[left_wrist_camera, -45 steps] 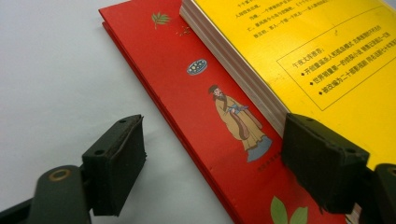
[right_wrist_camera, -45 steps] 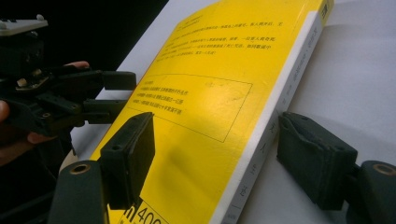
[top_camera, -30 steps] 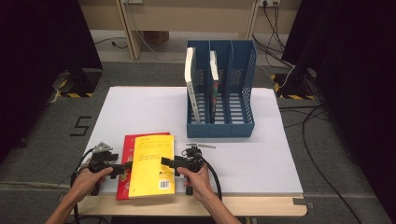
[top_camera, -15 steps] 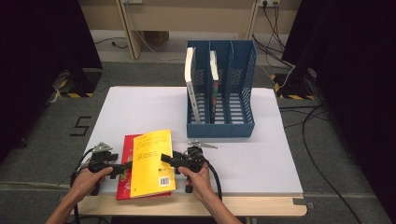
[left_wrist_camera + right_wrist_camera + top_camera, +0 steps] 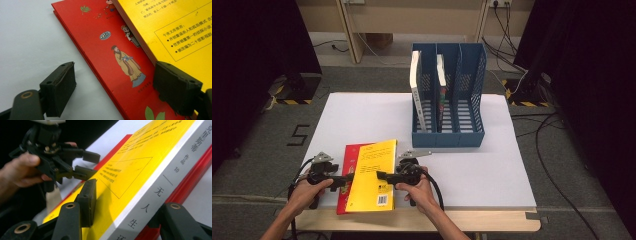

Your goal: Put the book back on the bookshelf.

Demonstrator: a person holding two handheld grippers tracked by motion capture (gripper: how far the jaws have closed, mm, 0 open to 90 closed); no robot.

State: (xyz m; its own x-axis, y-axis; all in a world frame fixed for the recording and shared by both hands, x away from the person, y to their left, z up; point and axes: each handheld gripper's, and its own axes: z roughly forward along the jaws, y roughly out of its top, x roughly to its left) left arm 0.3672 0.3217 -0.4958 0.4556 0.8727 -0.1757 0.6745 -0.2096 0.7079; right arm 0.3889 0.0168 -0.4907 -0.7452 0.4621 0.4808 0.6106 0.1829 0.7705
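A yellow book [image 5: 372,175] lies tilted on a red book [image 5: 349,155] at the table's front edge. My right gripper [image 5: 381,175] comes in from the right, its jaws just closing. In the right gripper view [image 5: 127,210] one pad rests on the yellow cover [image 5: 140,165] and the other jaw sits under the white spine, above the red book [image 5: 192,177]. My left gripper [image 5: 348,179] stands open at the books' left side, its jaws just opening wider. In the left gripper view [image 5: 112,87] its jaws straddle the red book's [image 5: 107,50] edge without pressing, with the yellow book [image 5: 175,27] beside one jaw.
A blue three-slot file holder [image 5: 448,135] stands at the back middle of the white table [image 5: 362,115], with a white book [image 5: 415,85] and a second book [image 5: 440,85] upright in it. Dark floor and cables surround the table.
The right gripper's jaws have closed onto the yellow book's right edge, and that book has shifted and tilted slightly on the red one. The left gripper has stayed in place.
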